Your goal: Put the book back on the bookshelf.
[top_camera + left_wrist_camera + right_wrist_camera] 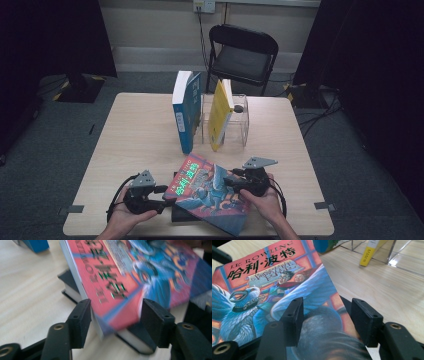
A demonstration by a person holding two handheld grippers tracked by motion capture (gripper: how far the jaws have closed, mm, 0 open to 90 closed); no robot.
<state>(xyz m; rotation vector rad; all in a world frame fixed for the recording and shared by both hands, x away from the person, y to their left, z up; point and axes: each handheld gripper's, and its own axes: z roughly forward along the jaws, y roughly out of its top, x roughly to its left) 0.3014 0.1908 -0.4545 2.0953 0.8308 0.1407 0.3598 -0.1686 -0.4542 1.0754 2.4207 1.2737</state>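
Note:
A red and blue illustrated book [210, 192] lies tilted on a dark book [181, 215] at the table's front edge. My left gripper [166, 200] is at its left corner. In the left gripper view that corner of the illustrated book [117, 290] sits between the spread jaws of my left gripper [115, 308], with a gap at the right pad, above the dark book [135, 338]. My right gripper [231, 182] hovers over the book's right side. In the right gripper view, my right gripper [325, 307] stands open with its jaws straddling the edge of the cover [269, 285].
A blue book [186, 110] stands upright mid-table. Beside it a yellow book [219, 115] leans in a clear acrylic holder [240, 125]. A black folding chair [242, 52] stands beyond the table's far edge. Bare tabletop [135, 135] lies to the left.

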